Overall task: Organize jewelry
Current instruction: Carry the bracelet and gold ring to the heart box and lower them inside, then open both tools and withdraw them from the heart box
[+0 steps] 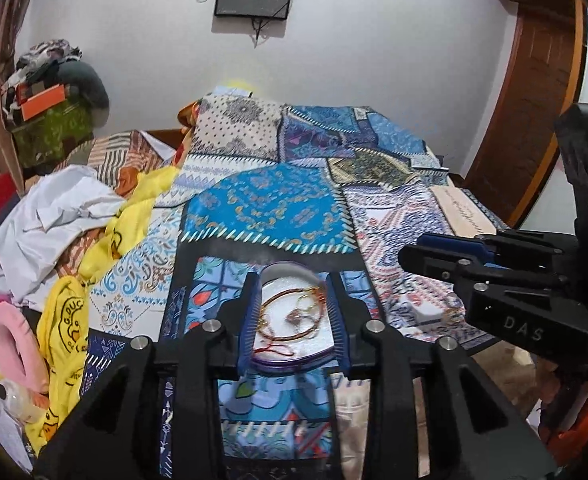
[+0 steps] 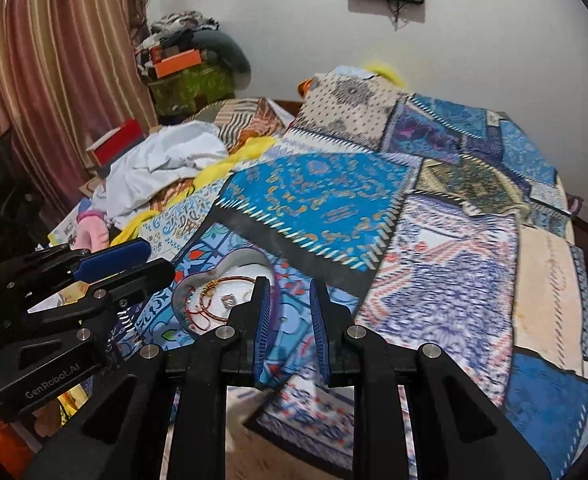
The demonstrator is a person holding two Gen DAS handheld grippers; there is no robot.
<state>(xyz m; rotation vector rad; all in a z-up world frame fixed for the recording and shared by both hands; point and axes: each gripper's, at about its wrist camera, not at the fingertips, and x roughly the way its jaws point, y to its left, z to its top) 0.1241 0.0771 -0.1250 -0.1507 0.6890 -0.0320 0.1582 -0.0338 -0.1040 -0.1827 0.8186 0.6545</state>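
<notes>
Two blue-padded fingers of the left gripper (image 1: 294, 320) are clasping the heart-shaped jewelry dish (image 1: 292, 280), which is sitting on the patchwork bedspread (image 1: 270, 204) with red-gold bangles (image 1: 290, 316) lying inside.

From the right wrist, the right gripper (image 2: 290, 330) is hanging empty with its fingers parted, just beside the dish (image 2: 214, 280), while the left gripper (image 2: 128, 266) is reaching in.

Your left gripper (image 1: 294, 320) shows black angular arms, silver round screws and ribbed blue pads (image 1: 247, 322). Your right gripper (image 2: 290, 330) matches it, and from the left camera its side reads "DAS" in pale letters.
</notes>
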